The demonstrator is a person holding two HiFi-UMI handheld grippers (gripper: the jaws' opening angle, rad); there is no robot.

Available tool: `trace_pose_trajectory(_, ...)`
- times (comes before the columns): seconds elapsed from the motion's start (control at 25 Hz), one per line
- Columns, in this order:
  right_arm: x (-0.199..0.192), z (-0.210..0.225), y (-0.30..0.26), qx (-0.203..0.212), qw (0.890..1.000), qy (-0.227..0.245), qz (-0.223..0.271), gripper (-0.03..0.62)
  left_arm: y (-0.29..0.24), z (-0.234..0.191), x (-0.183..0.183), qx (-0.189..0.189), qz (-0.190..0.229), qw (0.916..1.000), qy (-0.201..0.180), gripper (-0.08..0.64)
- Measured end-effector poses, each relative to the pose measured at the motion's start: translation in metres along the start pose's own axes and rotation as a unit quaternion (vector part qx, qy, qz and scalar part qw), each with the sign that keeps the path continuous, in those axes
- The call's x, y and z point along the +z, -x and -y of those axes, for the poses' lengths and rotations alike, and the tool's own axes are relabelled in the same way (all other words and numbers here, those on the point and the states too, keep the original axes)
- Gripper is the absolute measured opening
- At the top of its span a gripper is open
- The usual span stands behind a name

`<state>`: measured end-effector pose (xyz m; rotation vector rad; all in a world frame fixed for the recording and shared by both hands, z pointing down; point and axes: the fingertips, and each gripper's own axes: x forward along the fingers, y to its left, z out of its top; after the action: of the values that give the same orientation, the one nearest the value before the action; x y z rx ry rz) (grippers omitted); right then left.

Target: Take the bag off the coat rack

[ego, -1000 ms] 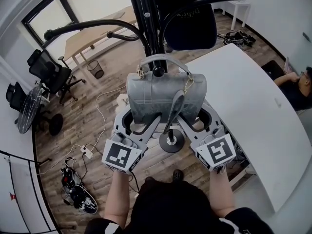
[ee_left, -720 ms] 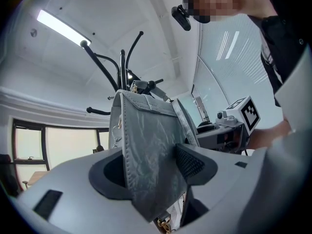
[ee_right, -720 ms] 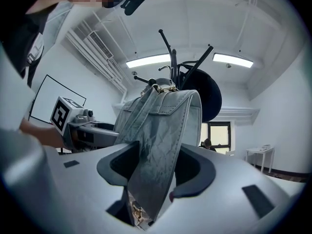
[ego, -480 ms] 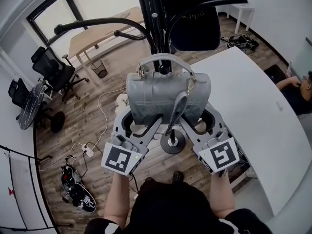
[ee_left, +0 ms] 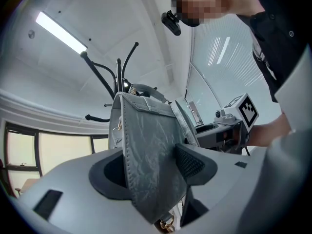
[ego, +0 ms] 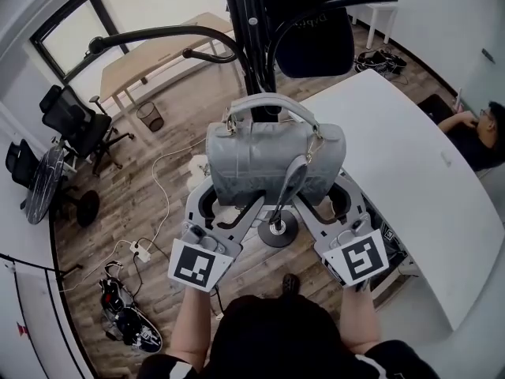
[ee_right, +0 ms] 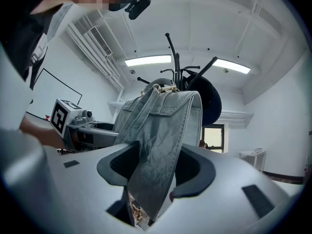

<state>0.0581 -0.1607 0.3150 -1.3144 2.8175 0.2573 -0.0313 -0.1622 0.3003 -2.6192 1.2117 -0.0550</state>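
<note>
A grey leather handbag (ego: 272,158) hangs in front of the black coat rack's pole (ego: 251,30), its curved handle (ego: 267,101) arching close to the pole. I cannot tell whether the handle still sits on a hook. My left gripper (ego: 227,201) is shut on the bag's lower left end, and my right gripper (ego: 325,200) is shut on its lower right end. In the left gripper view the bag (ee_left: 148,150) fills the gap between the jaws of the left gripper (ee_left: 151,172). The right gripper view shows the bag (ee_right: 163,130) pinched the same way by the right gripper (ee_right: 156,169).
A dark blue bag (ego: 316,34) hangs on the rack behind. The rack's round base (ego: 278,234) stands on the wooden floor below. A white table (ego: 394,172) is at the right with a seated person (ego: 481,129) beyond. Office chairs (ego: 79,125) and floor cables (ego: 142,249) are at the left.
The bag and both grippers have drifted slightly right and away from the pole's hook knob, which no longer shows inside the handle. Both grips hold unchanged.
</note>
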Motion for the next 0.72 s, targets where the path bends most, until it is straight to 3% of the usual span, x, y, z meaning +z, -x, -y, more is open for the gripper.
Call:
trace_pose_trajectory(0.28, 0.011, -0.033, 0.012, -0.068, 0.998, -0.006, -0.008, 0.224, 0.026, 0.000, 0.003, -0.064, 0.012, 0.9978, 0.012, 0.290)
trace_pose_trajectory(0.6, -0.010, -0.088, 0.029, -0.122, 0.989, -0.040, -0.073, 0.224, 0.073, 0.006, -0.019, -0.118, -0.002, 0.9913, 0.058, 0.290)
trace_pose_trajectory(0.72, -0.017, -0.114, 0.042, -0.150, 0.983, -0.059, -0.090, 0.224, 0.096, 0.013, -0.028, -0.143, -0.008, 0.9880, 0.058, 0.290)
